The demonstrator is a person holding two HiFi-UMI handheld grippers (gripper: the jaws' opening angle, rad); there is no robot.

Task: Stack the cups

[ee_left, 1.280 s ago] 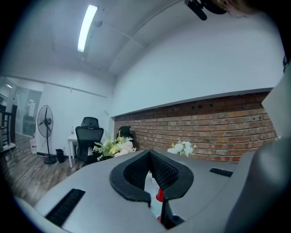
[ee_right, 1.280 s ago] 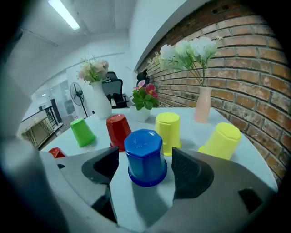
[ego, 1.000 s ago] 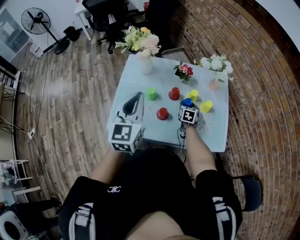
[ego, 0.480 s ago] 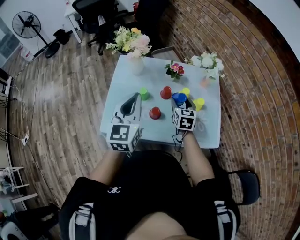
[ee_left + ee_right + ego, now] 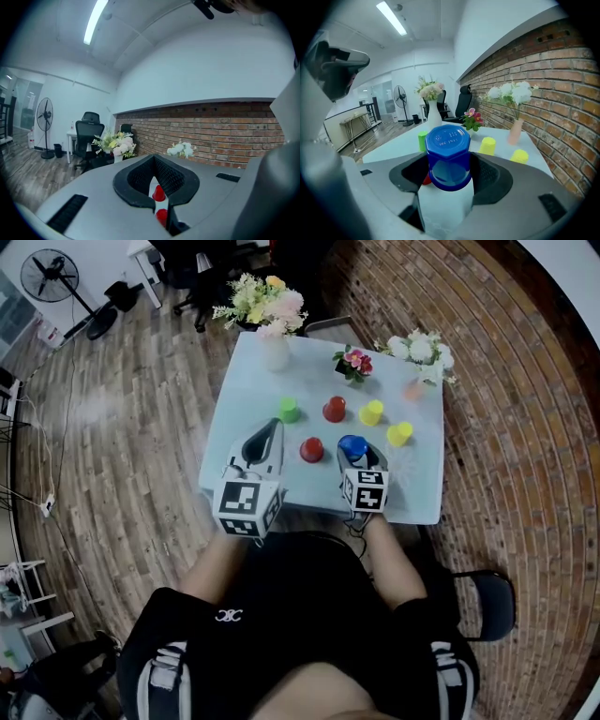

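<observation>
My right gripper (image 5: 353, 455) (image 5: 450, 174) is shut on an upside-down blue cup (image 5: 352, 445) (image 5: 449, 159), held clear above the near part of the pale blue table (image 5: 422, 498). Standing upside down on the table are a red cup (image 5: 311, 449) just left of the blue one, a second red cup (image 5: 335, 410), a green cup (image 5: 289, 409) (image 5: 422, 140) and two yellow cups (image 5: 371, 412) (image 5: 399, 434) (image 5: 487, 146) (image 5: 519, 156). My left gripper (image 5: 273, 431) (image 5: 162, 206) hovers shut and empty over the table's near left. Through its jaws both red cups (image 5: 158, 192) show.
A white vase of flowers (image 5: 273, 348) stands at the table's far left. A small pot of pink flowers (image 5: 353, 365) and a pink vase with white blooms (image 5: 416, 386) are at the far right. A brick wall runs to the right, with office chairs beyond the table.
My right gripper has lifted the blue cup and carried it away from the yellow cups, toward the table's near edge beside the red cup. The left gripper has stayed put.
</observation>
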